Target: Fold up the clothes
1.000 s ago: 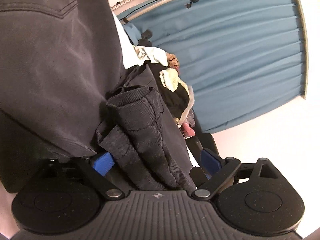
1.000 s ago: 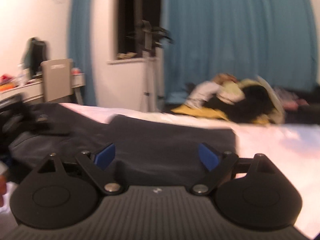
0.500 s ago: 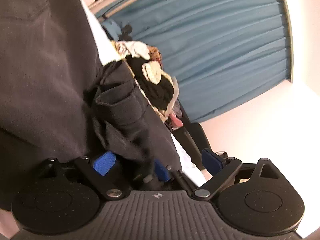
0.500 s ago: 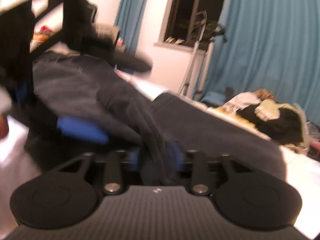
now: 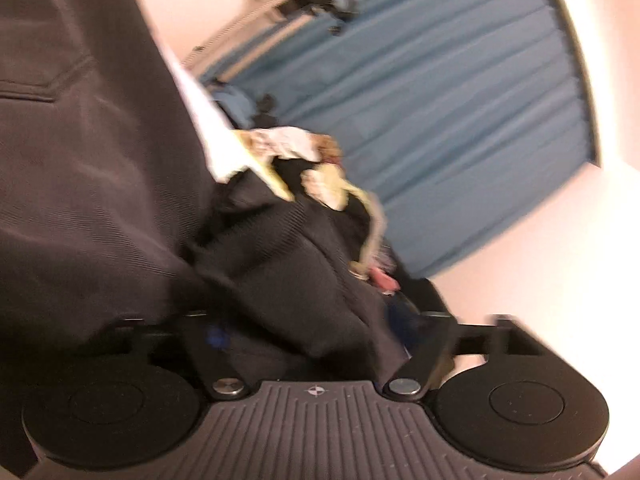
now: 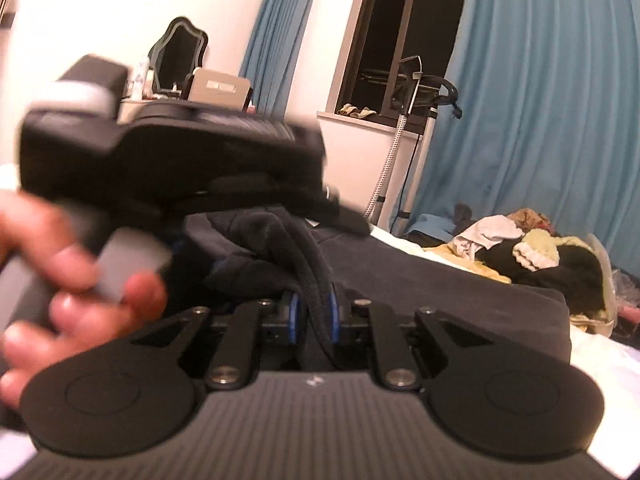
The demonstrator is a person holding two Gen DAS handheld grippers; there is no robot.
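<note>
Through the left wrist camera we see our left gripper (image 5: 312, 332) with its fingers spread wide, blue pads dim on either side, and a bunched fold of the dark trousers (image 5: 100, 160) lying in the gap between them. We cannot tell whether either pad touches the cloth. The trousers fill the left half of this view, a pocket seam near the top left, and they hide most of the white bed (image 5: 200, 128), which shows only as a narrow strip. Past the fold sits a pile of clothes (image 5: 320, 176), black, cream and white, and behind it hangs a blue curtain (image 5: 460, 120). This view is blurred.

Through the right wrist camera our right gripper (image 6: 314, 316) has its blue pads drawn close together, pinching a thick rolled edge of the trousers (image 6: 420, 280), which lie spread over the bed (image 6: 600, 360) toward its right edge. The other gripper (image 6: 172, 160), blurred, and the hand (image 6: 72, 280) holding it block the left of the view, just above the bunched cloth. The clothes pile (image 6: 540, 256) lies at the bed's far right edge. Behind are a dark window (image 6: 400, 40), a mirror (image 6: 180, 56) and a stand (image 6: 404, 136).
</note>
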